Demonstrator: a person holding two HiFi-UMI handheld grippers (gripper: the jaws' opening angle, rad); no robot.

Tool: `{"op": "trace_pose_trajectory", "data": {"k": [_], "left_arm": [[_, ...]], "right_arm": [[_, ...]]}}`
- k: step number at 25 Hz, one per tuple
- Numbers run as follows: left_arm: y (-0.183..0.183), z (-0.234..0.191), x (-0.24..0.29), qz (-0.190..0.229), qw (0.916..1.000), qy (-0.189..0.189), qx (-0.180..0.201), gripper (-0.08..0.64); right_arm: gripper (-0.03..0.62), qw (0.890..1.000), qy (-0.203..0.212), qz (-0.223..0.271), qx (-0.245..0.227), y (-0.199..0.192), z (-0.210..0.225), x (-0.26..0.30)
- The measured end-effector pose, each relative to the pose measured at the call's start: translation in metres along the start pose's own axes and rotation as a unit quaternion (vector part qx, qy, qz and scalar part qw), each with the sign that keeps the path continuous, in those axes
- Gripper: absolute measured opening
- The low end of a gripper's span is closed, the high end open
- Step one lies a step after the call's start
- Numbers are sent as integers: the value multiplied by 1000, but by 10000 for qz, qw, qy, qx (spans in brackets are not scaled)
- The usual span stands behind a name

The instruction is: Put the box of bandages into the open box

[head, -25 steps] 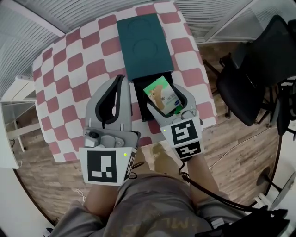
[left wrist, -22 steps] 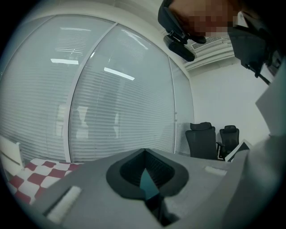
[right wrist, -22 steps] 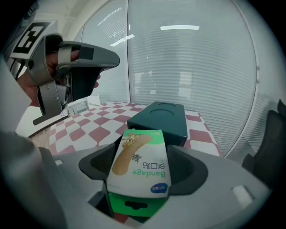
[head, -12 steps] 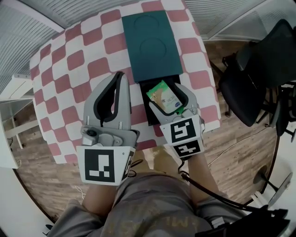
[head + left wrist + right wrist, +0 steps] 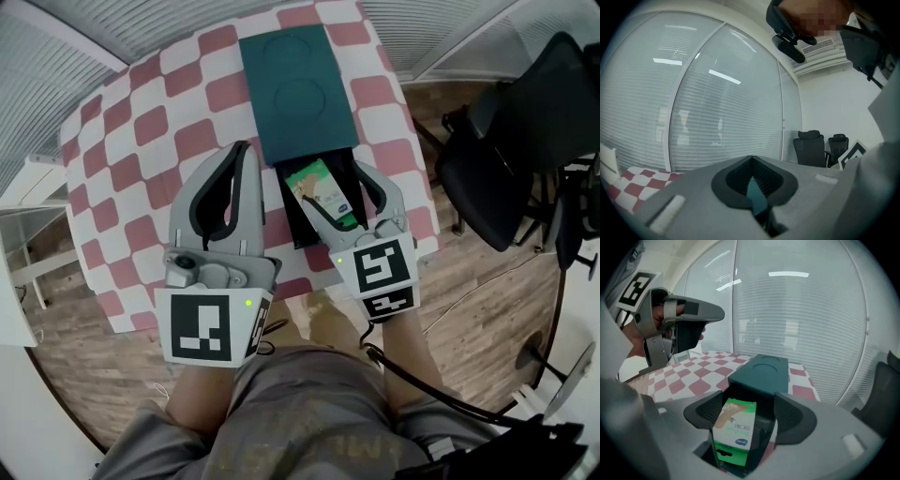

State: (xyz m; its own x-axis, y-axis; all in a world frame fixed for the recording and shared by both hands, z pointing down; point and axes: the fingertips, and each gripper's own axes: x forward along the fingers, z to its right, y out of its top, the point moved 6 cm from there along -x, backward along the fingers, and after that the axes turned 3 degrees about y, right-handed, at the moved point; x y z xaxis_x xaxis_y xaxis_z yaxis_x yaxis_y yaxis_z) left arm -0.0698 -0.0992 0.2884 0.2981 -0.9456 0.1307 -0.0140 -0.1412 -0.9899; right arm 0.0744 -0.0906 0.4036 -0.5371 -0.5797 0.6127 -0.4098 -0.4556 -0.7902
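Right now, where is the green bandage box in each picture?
Head view: centre, bandage box in the open box.
Left gripper view: not in it.
Right gripper view: bottom centre, bandage box.
Shared landmark: the checked tablecloth.

Closed left hand-held gripper [image 5: 752,157] faces window blinds [image 5: 726,117].

Glossy printed green cardboard bandage box [image 5: 323,192]; smooth, matt dark teal rectangular box [image 5: 298,89]; red-and-white checked cloth table cover [image 5: 141,122]; brown wood-plank floor [image 5: 469,281], four o'clock, faint sheen.
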Motion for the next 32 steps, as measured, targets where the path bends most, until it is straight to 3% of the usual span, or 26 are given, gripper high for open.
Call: {"op": "trace_pose_trajectory", "data": {"k": [3, 9, 16, 22, 32], "left_arm": [[18, 7, -6, 166, 9998, 4, 95, 0], [58, 13, -19, 524, 9972, 236, 477, 0], [107, 22, -39, 992, 9909, 450, 789, 0], [138, 16, -51, 1349, 9836, 643, 1006, 0], [155, 5, -52, 1597, 9781, 718, 1122, 0]], "right_arm": [[337, 9992, -206, 346, -19, 21, 8, -20], [191, 9890, -418, 1415, -71, 83, 20, -67], [27, 9619, -533, 2667, -268, 152, 17, -123], [26, 9434, -596, 3217, -547, 191, 9, -142], [26, 9344, -747, 3402, -743, 214, 8, -145]]}}
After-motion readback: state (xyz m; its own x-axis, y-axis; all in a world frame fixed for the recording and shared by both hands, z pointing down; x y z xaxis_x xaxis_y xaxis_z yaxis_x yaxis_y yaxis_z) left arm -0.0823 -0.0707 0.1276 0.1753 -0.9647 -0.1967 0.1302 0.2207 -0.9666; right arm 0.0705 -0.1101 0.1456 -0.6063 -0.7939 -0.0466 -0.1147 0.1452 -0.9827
